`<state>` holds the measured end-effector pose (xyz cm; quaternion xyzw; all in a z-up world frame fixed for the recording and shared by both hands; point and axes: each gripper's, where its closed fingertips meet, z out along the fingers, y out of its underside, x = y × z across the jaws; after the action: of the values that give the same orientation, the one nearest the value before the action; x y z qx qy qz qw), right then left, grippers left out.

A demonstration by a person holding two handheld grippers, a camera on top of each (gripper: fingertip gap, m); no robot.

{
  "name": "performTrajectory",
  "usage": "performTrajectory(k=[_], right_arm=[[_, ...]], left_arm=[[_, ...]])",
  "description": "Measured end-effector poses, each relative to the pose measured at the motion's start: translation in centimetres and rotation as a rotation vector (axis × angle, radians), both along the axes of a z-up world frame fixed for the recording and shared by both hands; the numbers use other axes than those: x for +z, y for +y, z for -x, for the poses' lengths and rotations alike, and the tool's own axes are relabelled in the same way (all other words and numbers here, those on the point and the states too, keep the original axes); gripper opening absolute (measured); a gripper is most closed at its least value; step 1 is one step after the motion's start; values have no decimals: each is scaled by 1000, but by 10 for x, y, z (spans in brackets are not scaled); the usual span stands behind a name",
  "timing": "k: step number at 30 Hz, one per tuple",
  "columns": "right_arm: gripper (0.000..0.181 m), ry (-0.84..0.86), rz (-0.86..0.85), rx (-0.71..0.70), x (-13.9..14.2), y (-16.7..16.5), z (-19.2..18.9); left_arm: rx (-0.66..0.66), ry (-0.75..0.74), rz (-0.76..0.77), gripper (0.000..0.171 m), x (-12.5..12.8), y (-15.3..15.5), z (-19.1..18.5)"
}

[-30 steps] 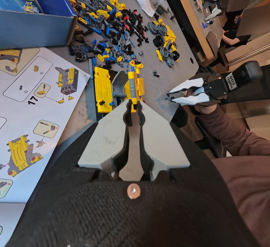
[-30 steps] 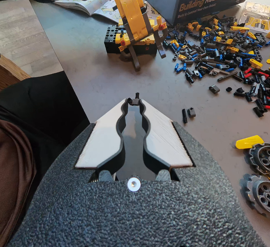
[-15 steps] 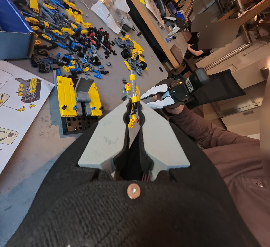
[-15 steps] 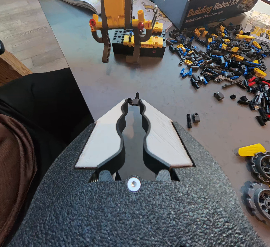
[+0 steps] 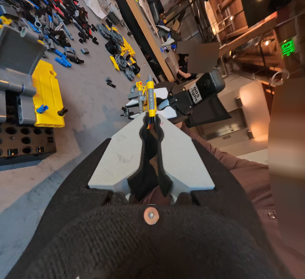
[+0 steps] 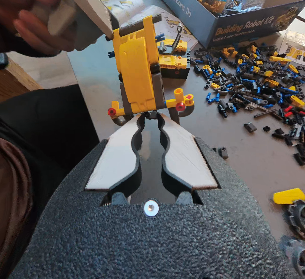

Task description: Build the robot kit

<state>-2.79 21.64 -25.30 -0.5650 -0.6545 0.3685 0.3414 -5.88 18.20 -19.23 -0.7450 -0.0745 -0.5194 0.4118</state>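
Note:
My left gripper is shut on a yellow and grey brick assembly and holds it in the air off the table's near edge. In the right wrist view the assembly hangs from the left gripper at the upper left, with grey arms and red pins at its lower end. My right gripper is shut on a small black connector piece, which sits right at the underside of the assembly. The right gripper also shows in the left wrist view, just behind the assembly.
A black base with yellow panels stands on the grey table; it also shows in the left wrist view. A pile of loose parts, a blue kit box, a booklet and wheels lie beyond. The left gripper's tips are roughly 8 cm from the right gripper's.
The left gripper has lifted the assembly off the black base and carried it to the right gripper. The right gripper's connector piece now meets the assembly's underside.

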Motion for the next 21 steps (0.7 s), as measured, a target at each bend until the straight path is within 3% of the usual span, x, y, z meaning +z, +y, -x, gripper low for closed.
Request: performTrajectory(k=[4,7,11,15,21], right_arm=[[11,-33,-81,58,-6,5,-3],[11,-47,-134,16,-5,19,-14],[11,-32,-106,-3,4,20,-23],[12,-24,-46,79,11,-8,-25],[12,-123,-127,40,-13,-4,-23]], left_arm=[[20,-64,3,5,-2,3,7],[71,-73,-25,4,5,-1,25],[159,114,-41,5,4,-9,47],[215,183,-62,5,5,-12,47],[260,316,-102,5,17,-3,55]])
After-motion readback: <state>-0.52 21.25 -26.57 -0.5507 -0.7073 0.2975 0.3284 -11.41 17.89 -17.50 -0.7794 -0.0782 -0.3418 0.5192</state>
